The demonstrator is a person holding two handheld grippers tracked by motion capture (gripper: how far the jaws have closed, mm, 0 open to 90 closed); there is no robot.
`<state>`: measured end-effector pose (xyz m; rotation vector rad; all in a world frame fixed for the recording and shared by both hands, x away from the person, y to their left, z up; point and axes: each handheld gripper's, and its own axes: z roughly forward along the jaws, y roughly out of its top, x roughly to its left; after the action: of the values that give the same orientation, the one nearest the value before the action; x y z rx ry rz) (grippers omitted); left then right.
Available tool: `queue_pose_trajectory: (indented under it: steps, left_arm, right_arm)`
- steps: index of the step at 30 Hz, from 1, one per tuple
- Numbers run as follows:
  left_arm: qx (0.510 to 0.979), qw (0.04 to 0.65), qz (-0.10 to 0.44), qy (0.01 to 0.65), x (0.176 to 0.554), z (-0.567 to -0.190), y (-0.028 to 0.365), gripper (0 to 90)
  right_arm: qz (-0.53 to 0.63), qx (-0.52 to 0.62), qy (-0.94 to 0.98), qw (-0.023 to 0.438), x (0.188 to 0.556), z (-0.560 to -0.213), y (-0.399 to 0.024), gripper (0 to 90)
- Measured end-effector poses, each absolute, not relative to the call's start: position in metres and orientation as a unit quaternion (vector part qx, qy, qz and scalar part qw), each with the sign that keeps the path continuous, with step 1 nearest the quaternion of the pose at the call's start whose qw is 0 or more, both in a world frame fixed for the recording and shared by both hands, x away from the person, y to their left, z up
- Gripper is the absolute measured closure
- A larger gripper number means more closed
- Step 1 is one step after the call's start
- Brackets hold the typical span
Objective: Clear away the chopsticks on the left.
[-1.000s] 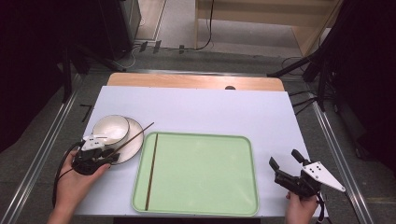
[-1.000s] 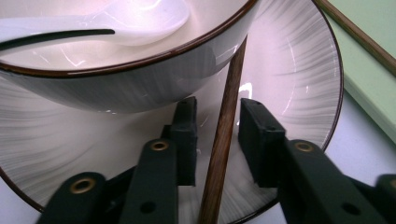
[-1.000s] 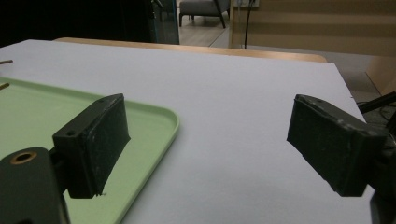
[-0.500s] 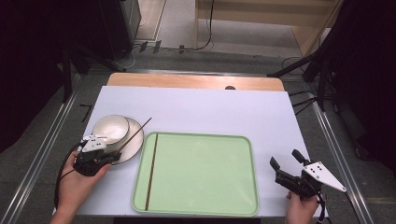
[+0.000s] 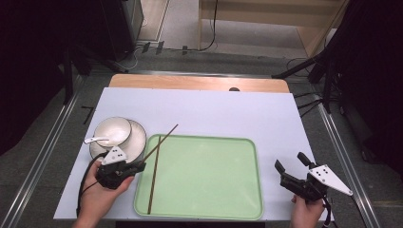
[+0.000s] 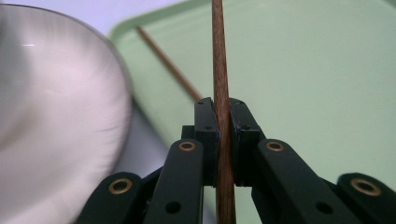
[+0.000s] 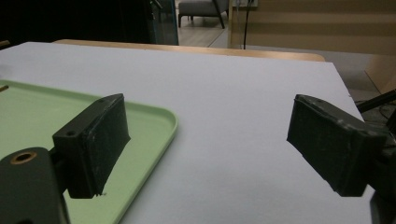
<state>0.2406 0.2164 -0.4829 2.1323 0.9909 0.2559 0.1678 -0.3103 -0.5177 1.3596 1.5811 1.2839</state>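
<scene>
My left gripper [image 6: 223, 140] jaws clamp chopstick [image 6: 220, 70] above green tray [image 5: 209, 180]. My right gripper [image 7: 210, 149] jaws wide apart over white tabletop [image 7: 224, 93]; dark room beyond.

Left gripper view: plate [image 6: 56, 135] is a blur, cut off at left and bottom edges. Gripped chopstick [image 6: 221, 93] runs out the top and bottom of frame (both ends unseen). Second chopstick [image 6: 168, 63] disappears behind the jaws. High view: spoon [image 5: 97, 139] in bowl [image 5: 114, 130] too small for detail. Right gripper view: tray [image 7: 140, 140] cut off at left and bottom.
</scene>
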Motion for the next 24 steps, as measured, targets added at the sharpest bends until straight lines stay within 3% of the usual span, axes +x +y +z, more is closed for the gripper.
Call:
queue_pose_trajectory:
  steps: [12,24]
  left_arm:
    - [0.848,0.37,0.033,0.378,0.217,-0.507,0.159,84.3]
    - [0.859,0.333,0.057,0.384,0.207,-0.516,0.139,83.2]
  right_arm:
    - [0.493,0.521,0.609,0.338,0.168,-0.518,-0.31,12.8]
    - [0.493,0.522,0.608,0.338,0.168,-0.518,-0.309,12.8]
